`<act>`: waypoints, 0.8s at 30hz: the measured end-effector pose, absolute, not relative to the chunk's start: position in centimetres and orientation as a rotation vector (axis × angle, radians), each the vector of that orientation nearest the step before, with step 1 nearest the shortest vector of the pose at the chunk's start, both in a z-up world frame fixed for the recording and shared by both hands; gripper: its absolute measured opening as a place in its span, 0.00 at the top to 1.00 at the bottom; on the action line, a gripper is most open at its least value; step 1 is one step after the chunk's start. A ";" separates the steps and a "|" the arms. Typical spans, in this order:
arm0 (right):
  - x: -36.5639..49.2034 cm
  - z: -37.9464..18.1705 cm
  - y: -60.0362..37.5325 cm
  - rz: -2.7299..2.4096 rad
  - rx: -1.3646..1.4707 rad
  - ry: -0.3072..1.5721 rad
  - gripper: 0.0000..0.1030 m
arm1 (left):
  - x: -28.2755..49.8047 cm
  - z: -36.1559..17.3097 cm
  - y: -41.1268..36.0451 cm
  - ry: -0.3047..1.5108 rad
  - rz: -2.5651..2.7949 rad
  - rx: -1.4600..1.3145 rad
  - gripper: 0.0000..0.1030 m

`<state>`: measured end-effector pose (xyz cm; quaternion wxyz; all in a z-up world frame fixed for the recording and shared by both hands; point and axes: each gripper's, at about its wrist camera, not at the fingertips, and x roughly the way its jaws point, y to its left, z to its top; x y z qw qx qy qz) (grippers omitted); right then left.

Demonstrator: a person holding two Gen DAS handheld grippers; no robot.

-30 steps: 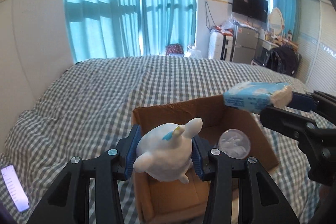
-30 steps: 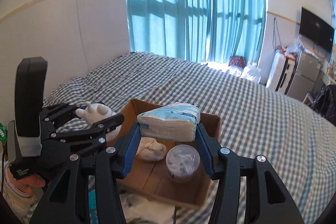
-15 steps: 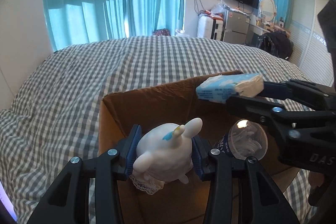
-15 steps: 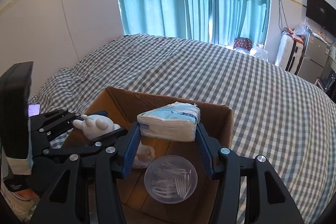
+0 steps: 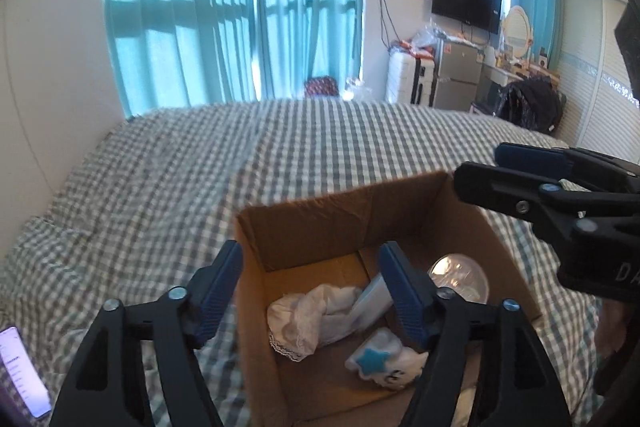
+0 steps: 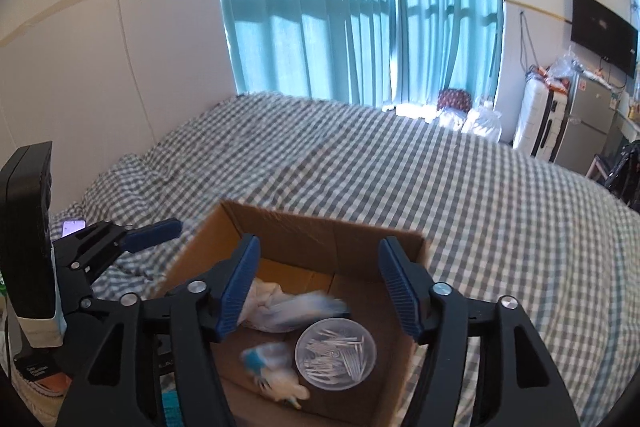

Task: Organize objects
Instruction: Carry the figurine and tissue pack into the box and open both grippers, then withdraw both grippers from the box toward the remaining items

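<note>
An open cardboard box sits on the checked bed. Inside lie a white plush toy with a blue star, a tissue pack, a white cloth and a clear round tub of swabs. My left gripper is open and empty above the box's left part. My right gripper is open and empty above the box; it also shows at the right of the left wrist view.
A lit phone lies on the checked bedspread at the left. Teal curtains, a white suitcase, a small fridge and a wall TV stand beyond the bed.
Both grippers opened. The plush toy dropped from the left gripper and the tissue pack from the right gripper into the box. Both grippers rose a little.
</note>
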<state>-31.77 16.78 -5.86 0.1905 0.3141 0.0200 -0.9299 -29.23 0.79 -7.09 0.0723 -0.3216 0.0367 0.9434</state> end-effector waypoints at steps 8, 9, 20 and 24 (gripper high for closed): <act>-26.1 0.1 18.1 -2.685 0.755 0.092 0.27 | -24.6 -1.4 -0.6 0.061 2.942 -0.849 0.08; -25.3 0.8 18.3 -2.693 0.741 0.097 0.27 | -24.1 -1.0 -0.6 0.068 2.952 -0.841 0.07; -17.2 5.4 20.4 -2.779 0.643 0.162 0.09 | -17.6 2.7 -2.7 0.084 3.084 -0.771 0.00; -14.4 5.5 20.9 -2.808 0.627 0.172 0.01 | -16.1 2.3 -3.6 0.062 3.134 -0.804 0.00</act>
